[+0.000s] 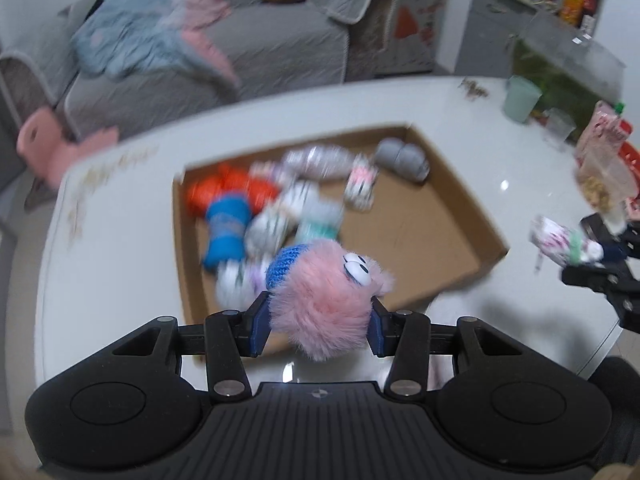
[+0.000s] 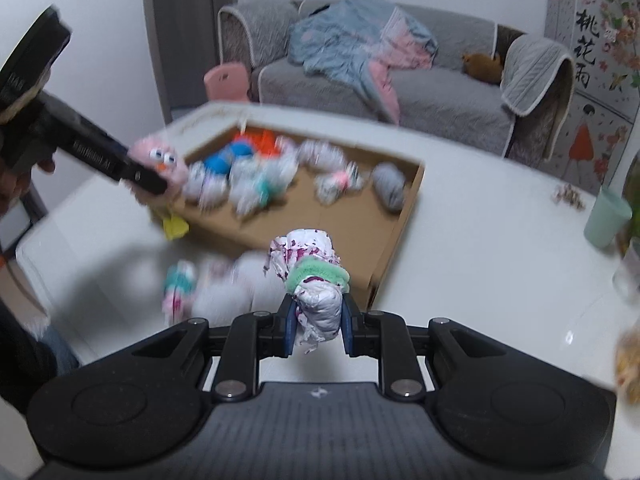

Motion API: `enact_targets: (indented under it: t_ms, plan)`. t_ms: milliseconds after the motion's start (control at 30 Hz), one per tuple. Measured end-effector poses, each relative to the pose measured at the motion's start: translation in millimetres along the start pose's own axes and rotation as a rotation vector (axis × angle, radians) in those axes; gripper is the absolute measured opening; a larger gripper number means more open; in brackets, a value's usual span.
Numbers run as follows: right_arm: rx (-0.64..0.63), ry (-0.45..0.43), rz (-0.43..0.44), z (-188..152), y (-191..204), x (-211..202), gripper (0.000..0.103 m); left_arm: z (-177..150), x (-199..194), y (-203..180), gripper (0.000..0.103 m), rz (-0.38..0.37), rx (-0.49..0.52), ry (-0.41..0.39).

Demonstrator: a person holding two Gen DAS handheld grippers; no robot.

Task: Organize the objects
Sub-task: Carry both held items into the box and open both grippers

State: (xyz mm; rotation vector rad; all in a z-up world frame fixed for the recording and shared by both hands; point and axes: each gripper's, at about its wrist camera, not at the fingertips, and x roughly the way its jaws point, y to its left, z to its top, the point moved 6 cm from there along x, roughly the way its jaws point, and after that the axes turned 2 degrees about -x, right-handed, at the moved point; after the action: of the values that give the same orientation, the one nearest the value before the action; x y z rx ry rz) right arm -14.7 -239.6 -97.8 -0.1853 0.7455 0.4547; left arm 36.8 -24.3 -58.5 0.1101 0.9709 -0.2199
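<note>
My left gripper is shut on a fluffy pink toy with googly eyes and a blue knitted cap, held above the near edge of a shallow cardboard box. The box holds several rolled sock bundles, among them blue, orange and grey ones. My right gripper is shut on a white rolled bundle with purple specks and a green band, lifted over the white table in front of the box. In the right wrist view the pink toy hangs at the box's left corner.
More rolled bundles lie on the table left of my right gripper. A pale green cup stands at the table's right side, with snack bags near it. A grey sofa with a blue and pink garment is behind the table.
</note>
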Motion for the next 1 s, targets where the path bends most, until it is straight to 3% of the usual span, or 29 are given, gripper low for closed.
enact_targets:
  t_ms: [200,400,733,1000]
  plan:
    - [-0.021,-0.045,0.006,58,-12,16,0.02,46,12,-26,0.053,-0.05,0.05,-0.03]
    - [-0.019,-0.028,0.027,89,-18,50,0.02,65,55,-47,0.053,-0.092,0.073,0.008]
    - [-0.027,0.113,0.051,79,-22,129,0.02,39,139,-45,0.053,-0.058,0.157,0.132]
    - [-0.006,0.208,0.065,66,-27,170,0.02,35,160,-45,0.056,-0.053,0.251,0.15]
